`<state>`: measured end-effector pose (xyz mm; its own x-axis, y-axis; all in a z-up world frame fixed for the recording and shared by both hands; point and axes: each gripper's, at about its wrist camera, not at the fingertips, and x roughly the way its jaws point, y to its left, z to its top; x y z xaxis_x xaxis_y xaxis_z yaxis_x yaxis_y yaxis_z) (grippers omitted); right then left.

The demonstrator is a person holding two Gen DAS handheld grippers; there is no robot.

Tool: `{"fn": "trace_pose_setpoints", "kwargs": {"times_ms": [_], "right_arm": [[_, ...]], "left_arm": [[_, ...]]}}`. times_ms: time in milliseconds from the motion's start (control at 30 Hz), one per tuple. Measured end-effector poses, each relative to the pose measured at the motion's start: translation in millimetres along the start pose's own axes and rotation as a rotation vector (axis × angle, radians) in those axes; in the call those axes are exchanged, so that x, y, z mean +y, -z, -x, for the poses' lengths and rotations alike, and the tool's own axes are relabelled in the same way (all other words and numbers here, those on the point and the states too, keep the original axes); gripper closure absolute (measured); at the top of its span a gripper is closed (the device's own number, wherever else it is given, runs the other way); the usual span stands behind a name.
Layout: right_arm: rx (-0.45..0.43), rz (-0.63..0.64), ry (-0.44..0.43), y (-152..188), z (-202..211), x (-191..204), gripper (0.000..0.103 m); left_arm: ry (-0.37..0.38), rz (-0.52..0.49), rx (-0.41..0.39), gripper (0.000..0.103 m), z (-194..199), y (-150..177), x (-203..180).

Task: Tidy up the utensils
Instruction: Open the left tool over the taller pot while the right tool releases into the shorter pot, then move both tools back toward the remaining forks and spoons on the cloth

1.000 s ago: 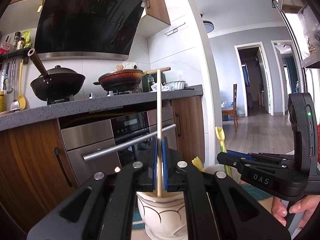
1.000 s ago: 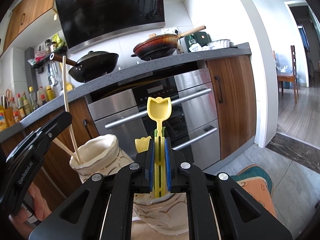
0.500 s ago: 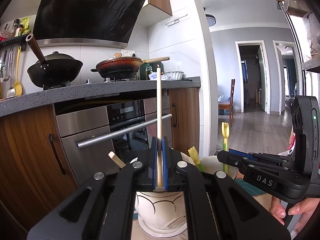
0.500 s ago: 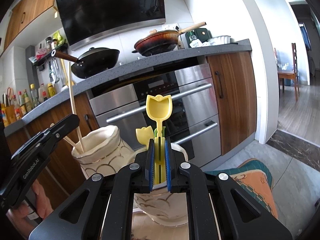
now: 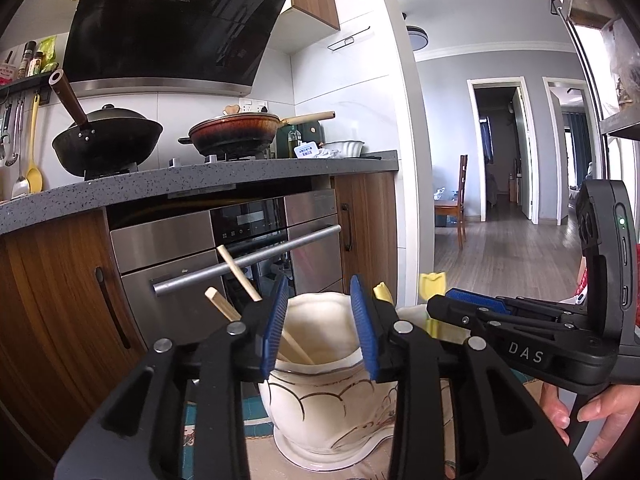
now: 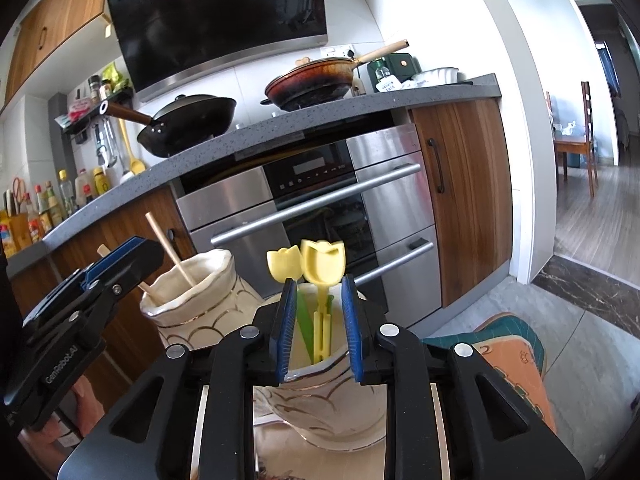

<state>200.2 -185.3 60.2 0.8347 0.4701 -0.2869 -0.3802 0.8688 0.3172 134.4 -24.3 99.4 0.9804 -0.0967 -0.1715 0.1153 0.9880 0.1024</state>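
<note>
On the left, our left tongs (image 5: 320,328) have just been opening and stand apart over a cream vase (image 5: 332,404) holding two chopsticks (image 5: 240,274), while our right tongs (image 6: 318,330) have likewise just parted around a yellow spoon (image 6: 322,266) standing loose in the second vase (image 6: 324,404).

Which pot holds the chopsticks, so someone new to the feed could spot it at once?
Start at the steel oven under the grey counter. In front of it stand two cream pots with gold scallop lines. The chopstick pot is the left one in the right wrist view; plain wooden chopsticks lean out of it, while its neighbour holds yellow tulip-topped utensils.
</note>
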Motion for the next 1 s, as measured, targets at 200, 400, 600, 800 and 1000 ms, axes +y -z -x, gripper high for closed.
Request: {"fn": "trace_pose_setpoints", "kwargs": {"times_ms": [200, 400, 600, 800, 1000], "right_arm": [[-0.016, -0.02, 0.007, -2, 6, -3, 0.053], [-0.035, -0.019, 0.012, -7, 29, 3, 0.015], [-0.045, 0.004, 0.041, -3, 59, 14, 0.006], [-0.017, 0.128, 0.105, 22, 76, 40, 0.005], [0.09, 0.182, 0.057, 44, 80, 54, 0.005]], "left_arm": [[-0.004, -0.001, -0.011, 0.057, 8, -2, 2], [0.0, 0.025, -0.013, 0.03, 34, -3, 6], [-0.007, 0.06, 0.011, 0.01, 69, 8, 16], [-0.037, 0.112, 0.113, 0.005, 93, 35, 36], [-0.081, 0.138, 0.175, 0.005, 109, 55, 51]]}}
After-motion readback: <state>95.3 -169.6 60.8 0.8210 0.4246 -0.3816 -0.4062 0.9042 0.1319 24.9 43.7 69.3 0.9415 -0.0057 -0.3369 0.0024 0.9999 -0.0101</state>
